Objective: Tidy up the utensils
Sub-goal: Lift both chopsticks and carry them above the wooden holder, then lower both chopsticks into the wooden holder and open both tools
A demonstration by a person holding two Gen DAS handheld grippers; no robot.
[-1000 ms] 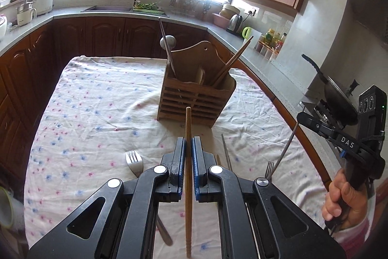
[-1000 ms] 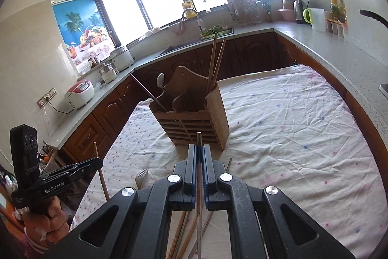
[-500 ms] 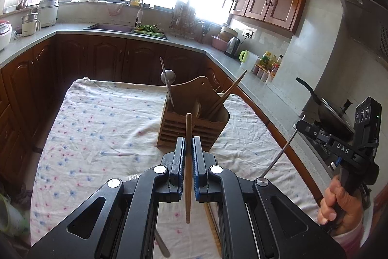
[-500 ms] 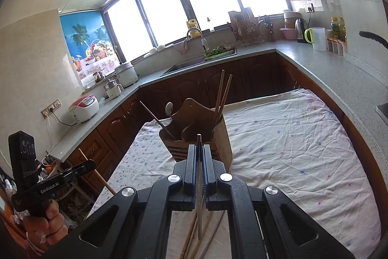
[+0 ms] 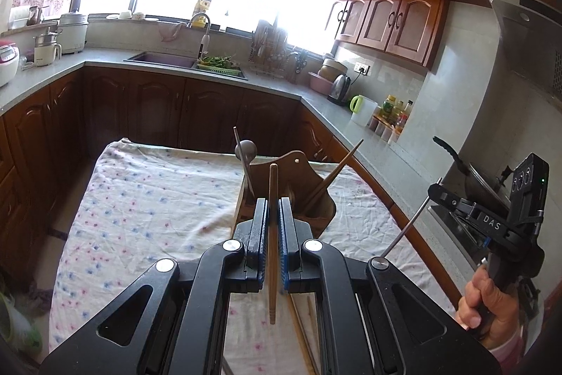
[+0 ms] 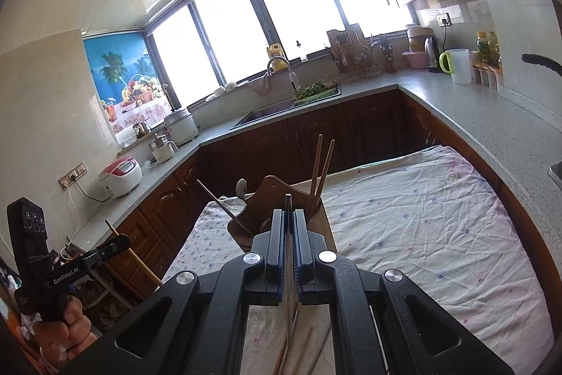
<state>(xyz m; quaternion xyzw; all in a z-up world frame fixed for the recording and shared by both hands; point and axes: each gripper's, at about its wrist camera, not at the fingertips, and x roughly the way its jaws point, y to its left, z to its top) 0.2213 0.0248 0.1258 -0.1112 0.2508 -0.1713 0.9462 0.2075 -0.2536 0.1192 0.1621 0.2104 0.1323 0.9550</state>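
Note:
My left gripper [image 5: 273, 202] is shut on a wooden chopstick [image 5: 272, 227] and holds it upright, high above the table, in front of the wooden utensil holder [image 5: 309, 195]. My right gripper [image 6: 288, 215] is shut on a thin metal utensil [image 6: 288, 255], held upright before the same holder [image 6: 270, 202]. The holder has chopsticks [image 6: 321, 167], a spoon [image 5: 246, 150] and a thin metal stick in it. In the left wrist view the right gripper [image 5: 439, 190] shows at the right with the metal utensil [image 5: 407, 224]. In the right wrist view the left gripper [image 6: 121, 239] shows at the left.
The table carries a white flowered cloth [image 5: 147, 199]. Loose chopsticks [image 6: 298, 350] lie on it below the grippers. Counters with a sink [image 5: 165, 58], kettle [image 5: 339, 88], rice cooker [image 6: 121, 176] and a pan [image 5: 470, 174] ring the table.
Both grippers have risen with their utensils. The table and holder now sit lower and farther in both views, and the fork on the cloth is out of sight.

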